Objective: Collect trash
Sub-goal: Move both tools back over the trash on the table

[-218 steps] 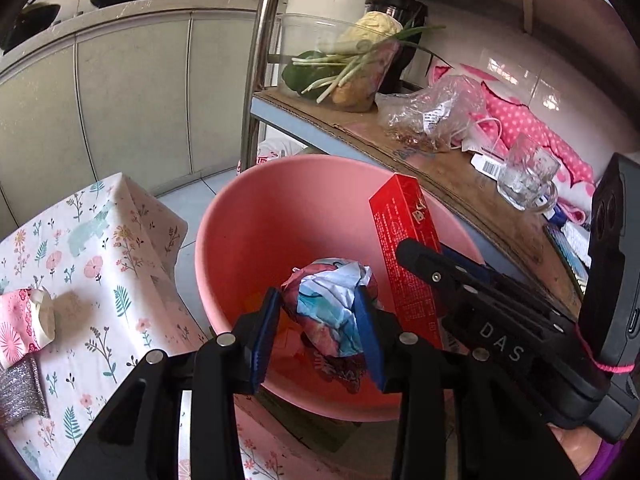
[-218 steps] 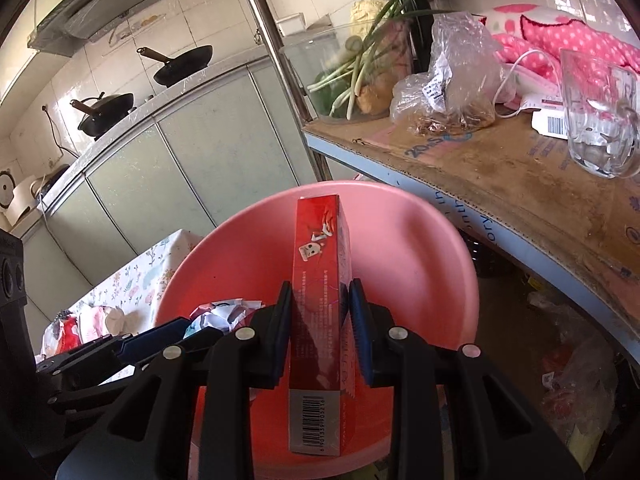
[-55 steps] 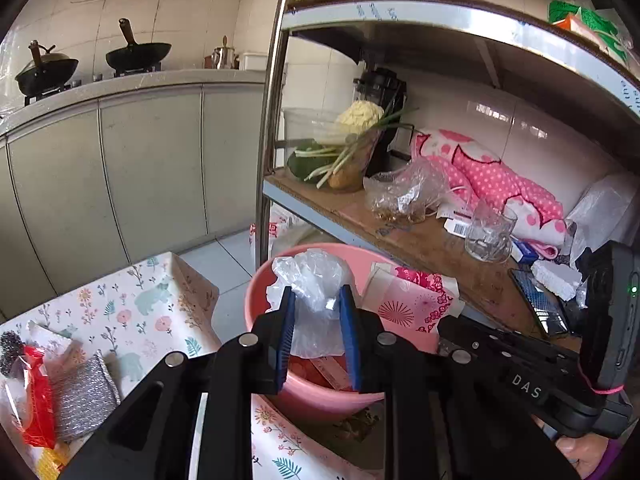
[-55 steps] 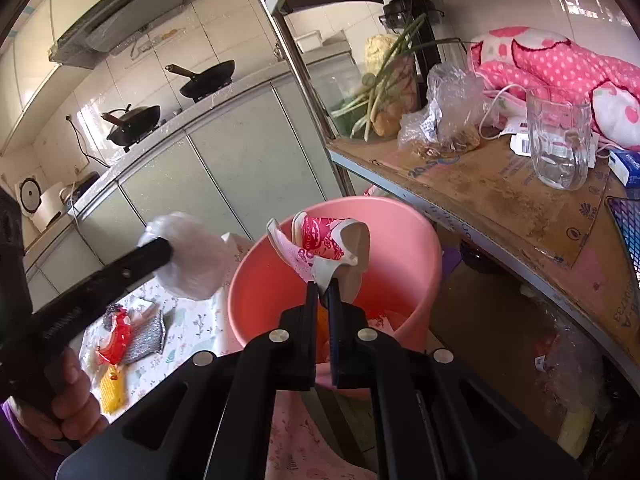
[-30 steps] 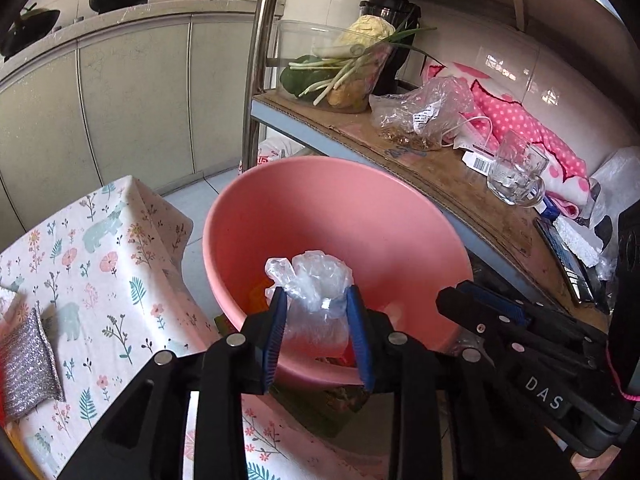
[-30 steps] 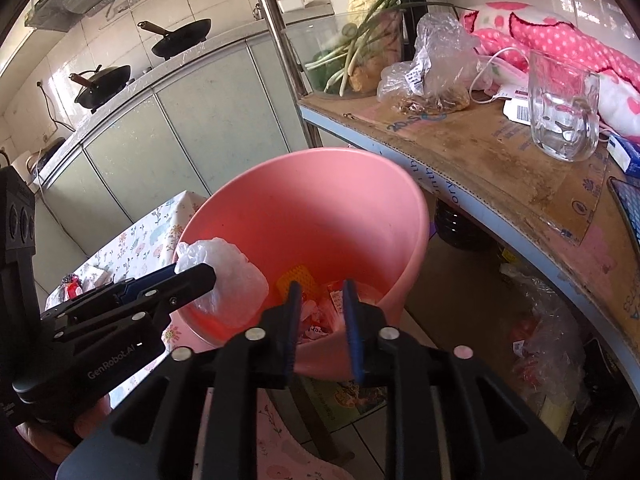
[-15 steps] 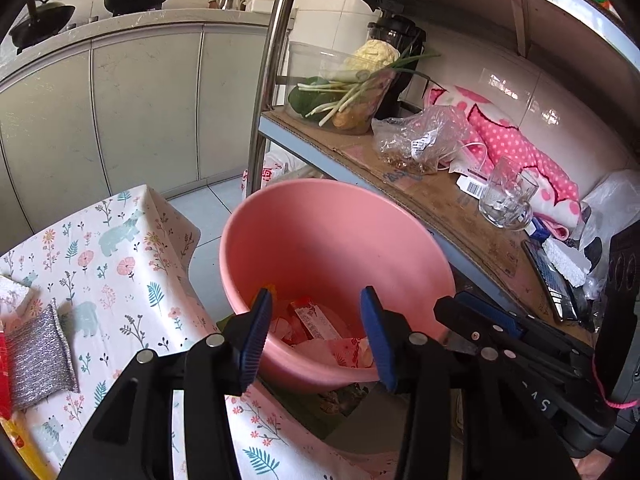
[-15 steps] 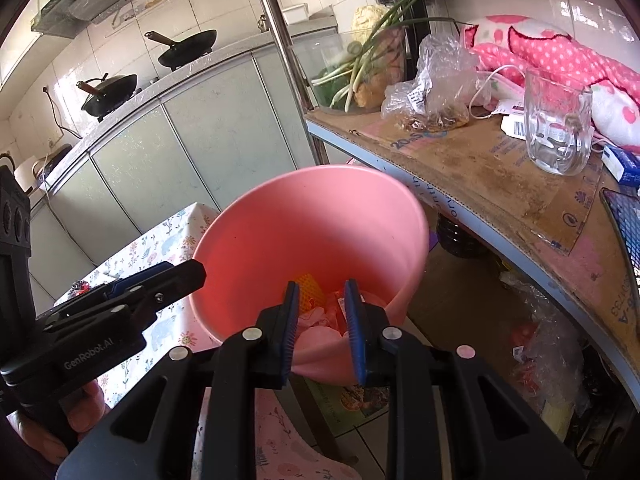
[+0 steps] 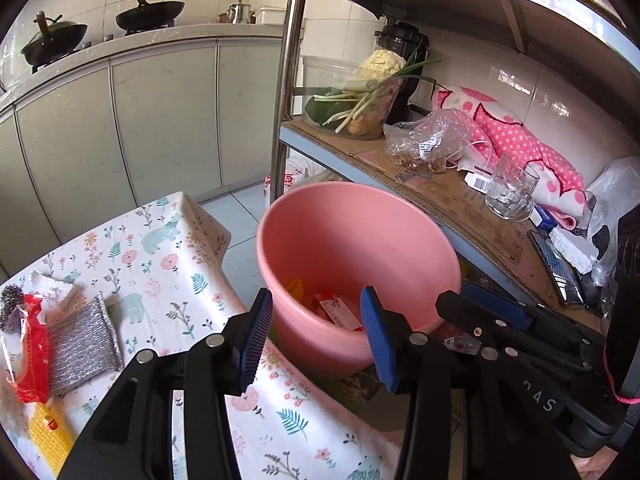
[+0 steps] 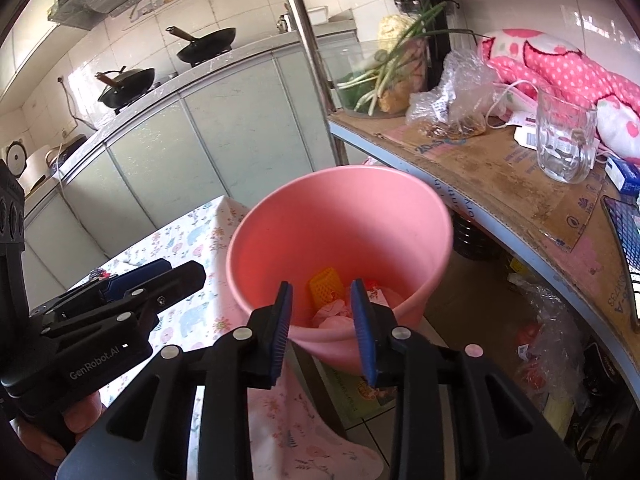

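A pink bucket (image 9: 352, 216) stands by the table corner and holds several pieces of trash (image 9: 336, 312); it also shows in the right wrist view (image 10: 340, 200) with a yellow mesh piece (image 10: 325, 285) inside. My left gripper (image 9: 316, 338) is open and empty, just before the bucket's near rim. My right gripper (image 10: 322, 322) is open and empty over the near rim. On the floral tablecloth (image 9: 160, 264) lie a red wrapper (image 9: 30, 344), a silver scouring pad (image 9: 82, 344), a yellow packet (image 9: 46, 426) and a white sponge (image 9: 50, 286).
A metal shelf rack (image 9: 460, 204) stands right behind the bucket, with a glass (image 9: 510, 192), a plastic bag (image 9: 428, 140), vegetables in a bowl (image 9: 352, 100) and pink cloth. Grey kitchen cabinets (image 9: 160, 112) with pans are at the back. Bags lie under the shelf (image 10: 540, 344).
My left gripper let go of the clear plastic bag into the bucket and opened. Both grippers have drawn back and up from the bucket, bringing the table's items into view.
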Demonstrator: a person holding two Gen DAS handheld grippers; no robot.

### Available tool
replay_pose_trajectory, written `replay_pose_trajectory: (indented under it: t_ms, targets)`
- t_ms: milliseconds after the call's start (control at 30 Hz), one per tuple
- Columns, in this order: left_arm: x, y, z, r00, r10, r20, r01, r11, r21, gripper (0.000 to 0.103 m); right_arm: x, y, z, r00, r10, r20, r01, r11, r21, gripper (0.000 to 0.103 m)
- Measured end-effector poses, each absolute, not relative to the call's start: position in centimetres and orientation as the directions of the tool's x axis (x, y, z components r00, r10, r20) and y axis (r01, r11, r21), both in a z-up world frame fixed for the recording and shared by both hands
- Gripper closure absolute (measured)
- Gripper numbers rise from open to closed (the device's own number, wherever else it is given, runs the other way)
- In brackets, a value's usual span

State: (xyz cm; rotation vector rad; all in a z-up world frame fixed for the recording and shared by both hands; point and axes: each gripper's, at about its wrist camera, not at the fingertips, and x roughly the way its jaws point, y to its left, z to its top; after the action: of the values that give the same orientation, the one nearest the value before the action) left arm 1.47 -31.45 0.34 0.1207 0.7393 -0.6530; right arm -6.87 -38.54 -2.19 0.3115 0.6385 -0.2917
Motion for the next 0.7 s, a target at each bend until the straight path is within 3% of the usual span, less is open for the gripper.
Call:
replay_pose_trajectory:
  t_ms: [367, 700]
  targets:
    - [-0.2, -26.4, 1.3, 0.612, -0.457, -0.645, 0.533, 0.842, -0.091, 0.058, -6.5, -33.5, -1.3, 0.780, -0.120, -0.614, 0.273, 0.948, 0.162, 0.072]
    - [-1.0, -17.7, 0.2, 0.674, -0.343, -0.654, 0.406, 0.912, -0.059, 0.058, -3.7, -26.7, -3.0, 0.758, 0.054, -0.651, 0.103, 0.974, 0.201, 0.072]
